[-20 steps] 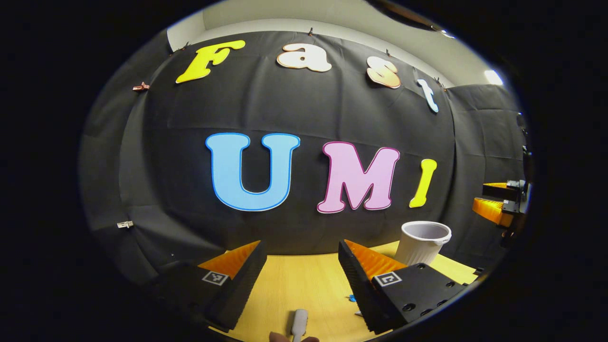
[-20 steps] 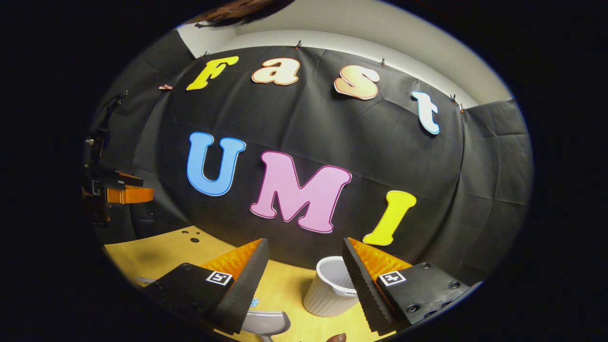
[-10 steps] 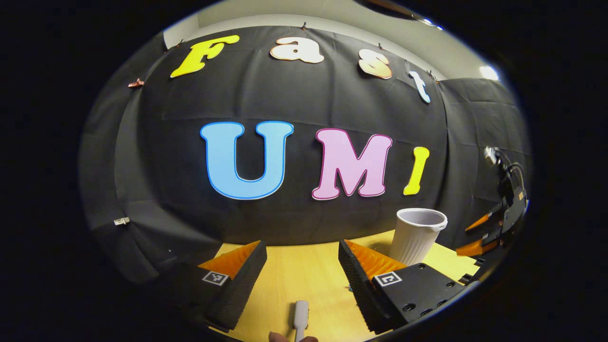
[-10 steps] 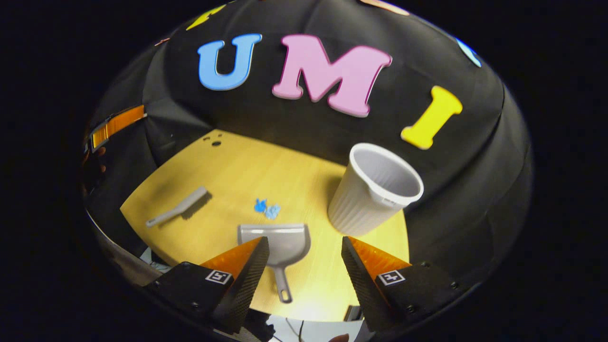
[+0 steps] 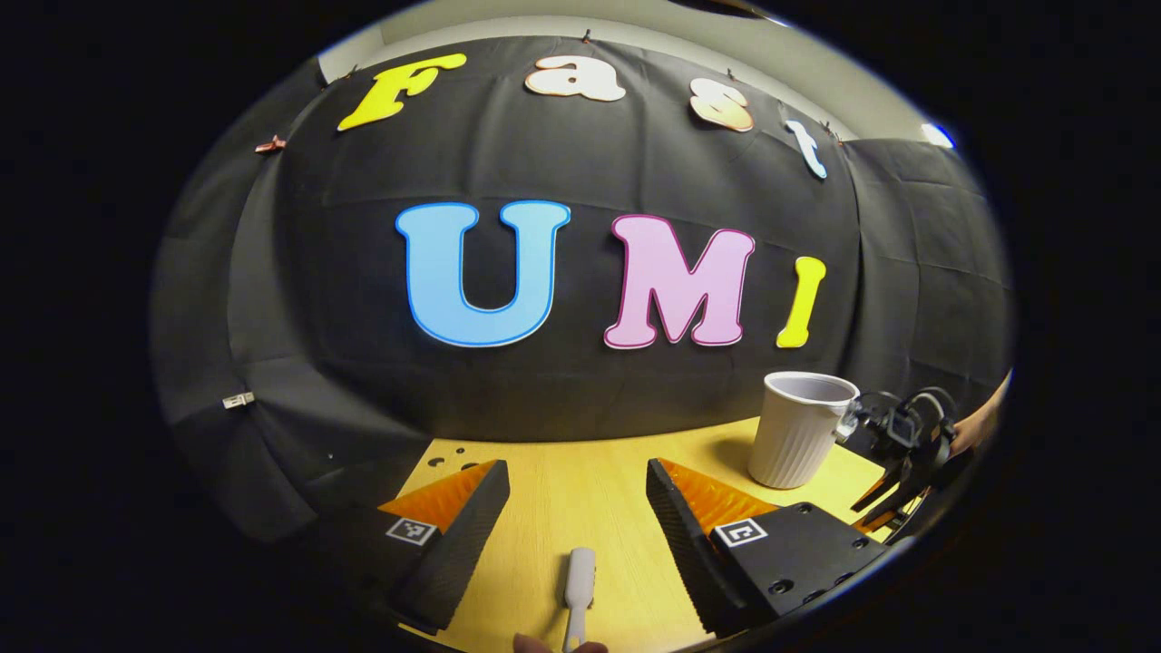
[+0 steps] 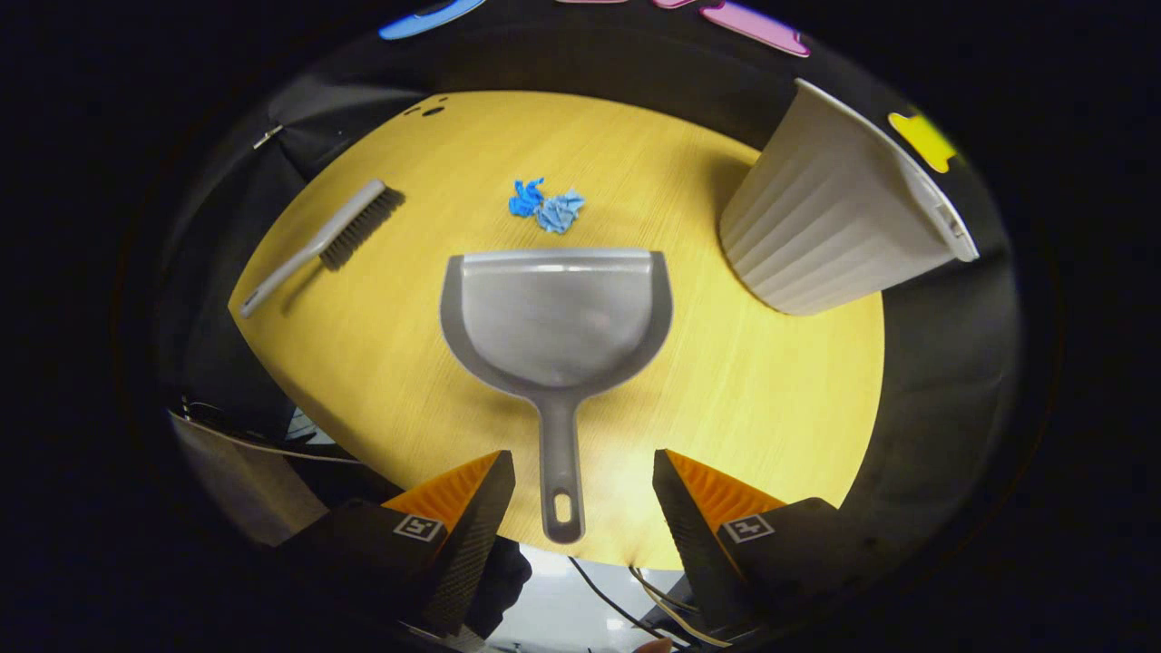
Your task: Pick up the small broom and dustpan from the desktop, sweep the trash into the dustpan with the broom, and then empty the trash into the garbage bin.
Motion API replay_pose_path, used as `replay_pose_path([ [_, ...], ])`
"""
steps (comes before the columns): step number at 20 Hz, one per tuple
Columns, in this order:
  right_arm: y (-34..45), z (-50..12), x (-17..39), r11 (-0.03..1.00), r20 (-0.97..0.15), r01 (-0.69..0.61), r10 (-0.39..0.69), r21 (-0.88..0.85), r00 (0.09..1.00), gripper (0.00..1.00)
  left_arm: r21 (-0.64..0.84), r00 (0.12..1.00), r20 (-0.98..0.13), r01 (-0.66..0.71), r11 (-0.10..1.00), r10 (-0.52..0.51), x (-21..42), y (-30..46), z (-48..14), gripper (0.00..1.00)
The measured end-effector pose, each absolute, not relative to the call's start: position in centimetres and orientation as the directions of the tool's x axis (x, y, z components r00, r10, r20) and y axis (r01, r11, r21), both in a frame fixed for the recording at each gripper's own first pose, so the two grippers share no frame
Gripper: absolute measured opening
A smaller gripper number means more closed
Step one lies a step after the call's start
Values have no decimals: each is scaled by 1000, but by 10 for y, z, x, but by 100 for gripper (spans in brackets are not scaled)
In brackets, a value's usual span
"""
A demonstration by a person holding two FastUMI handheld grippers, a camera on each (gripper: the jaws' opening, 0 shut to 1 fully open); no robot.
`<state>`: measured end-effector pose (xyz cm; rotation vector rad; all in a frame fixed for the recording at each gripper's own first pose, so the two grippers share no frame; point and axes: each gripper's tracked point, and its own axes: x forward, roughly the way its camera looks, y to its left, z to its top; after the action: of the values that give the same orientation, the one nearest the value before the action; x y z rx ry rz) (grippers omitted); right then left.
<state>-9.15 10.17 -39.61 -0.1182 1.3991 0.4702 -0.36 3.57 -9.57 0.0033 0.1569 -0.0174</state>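
Dustpan [image 6: 555, 317] now lies below the lowered right tool [image 6: 576, 508].

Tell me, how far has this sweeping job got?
Nothing is done yet. The broom and dustpan both lie on the table, and the blue scraps sit unswept just beyond the pan's lip. In hand: the right gripper hangs open around the dustpan's handle; the left gripper is open near the broom. Left: grabbing both, sweeping, and tipping into the bin.
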Motion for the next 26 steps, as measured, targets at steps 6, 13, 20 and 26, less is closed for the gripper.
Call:
replay_pose_path([
  [6,125,-443,-87,876,-983,-454,184,165,-2,98,-9,974,-223,-26,1000,23,-5,54,-121,96],
  [13,142,-473,-88,885,-986,-436,155,165,-59,81,-8,971,-236,-40,999,37,-2,64,-128,96],
  [20,132,-481,-87,890,-988,-428,136,155,-77,29,-5,946,-323,-30,1000,26,3,70,-158,92],
  [26,127,-476,-80,872,-983,-457,174,178,-51,36,-33,807,-589,25,999,-40,5,55,-233,96],
])
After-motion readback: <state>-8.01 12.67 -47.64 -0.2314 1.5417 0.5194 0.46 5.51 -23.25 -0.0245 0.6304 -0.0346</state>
